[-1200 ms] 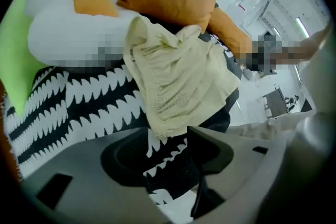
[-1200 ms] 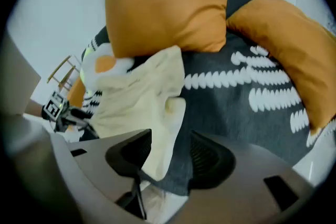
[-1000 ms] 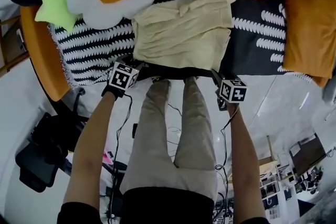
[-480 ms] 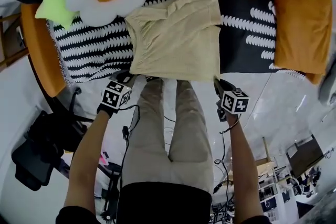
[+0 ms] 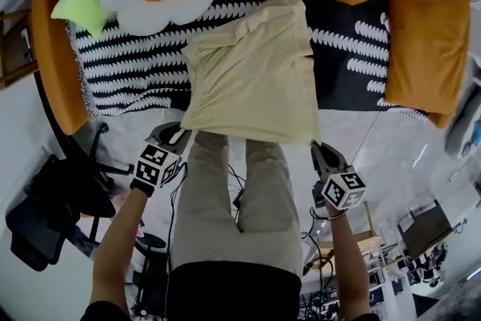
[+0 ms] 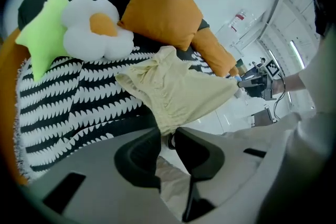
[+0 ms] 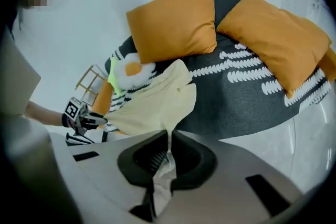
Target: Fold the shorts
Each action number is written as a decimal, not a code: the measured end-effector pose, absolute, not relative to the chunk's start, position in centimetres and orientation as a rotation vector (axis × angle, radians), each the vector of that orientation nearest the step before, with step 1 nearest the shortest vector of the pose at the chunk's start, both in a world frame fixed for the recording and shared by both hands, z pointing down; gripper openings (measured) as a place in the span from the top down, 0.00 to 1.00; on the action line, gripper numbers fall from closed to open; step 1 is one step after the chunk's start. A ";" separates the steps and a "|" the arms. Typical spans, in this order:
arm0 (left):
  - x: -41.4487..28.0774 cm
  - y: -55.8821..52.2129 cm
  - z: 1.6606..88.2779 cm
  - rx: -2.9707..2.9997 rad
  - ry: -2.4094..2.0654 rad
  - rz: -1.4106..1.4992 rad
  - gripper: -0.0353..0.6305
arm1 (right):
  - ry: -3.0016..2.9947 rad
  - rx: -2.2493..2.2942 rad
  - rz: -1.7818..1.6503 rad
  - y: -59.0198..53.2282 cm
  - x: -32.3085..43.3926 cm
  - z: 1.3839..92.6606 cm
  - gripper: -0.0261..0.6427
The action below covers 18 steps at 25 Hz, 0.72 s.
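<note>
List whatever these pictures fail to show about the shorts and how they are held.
- Head view: the lifted shorts cover the patterned blanket under them, so its near edge is hidden.
- Head view: where the left gripper and right gripper meet the corners is too small; only the gripper views show each shut on fabric.
- All views: the shorts' far end is bunched, so waistband or leg openings cannot be told.
</note>
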State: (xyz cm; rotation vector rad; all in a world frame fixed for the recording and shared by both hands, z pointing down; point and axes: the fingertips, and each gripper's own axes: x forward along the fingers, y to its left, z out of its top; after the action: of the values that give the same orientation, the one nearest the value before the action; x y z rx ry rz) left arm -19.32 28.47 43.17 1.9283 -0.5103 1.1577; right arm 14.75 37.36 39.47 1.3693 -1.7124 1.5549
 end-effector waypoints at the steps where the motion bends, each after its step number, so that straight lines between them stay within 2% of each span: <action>1: -19.5 28.5 42.5 1.928 -0.514 1.147 0.81 | -1.734 1.368 1.552 37.1 14.6 38.3 0.91; 7: -19.9 28.3 38.1 1.977 -0.497 1.128 0.81 | -1.823 1.327 1.438 35.9 14.5 32.5 0.91; 18: -19.8 31.4 38.5 1.918 -0.380 1.146 0.81 | -1.617 1.275 1.534 39.1 14.5 33.7 0.91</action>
State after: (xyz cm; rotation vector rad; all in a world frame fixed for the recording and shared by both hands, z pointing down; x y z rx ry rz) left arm -19.77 31.39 38.49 1.9175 -0.3799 1.1459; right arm 14.46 39.09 33.65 1.2748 -1.6166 1.5344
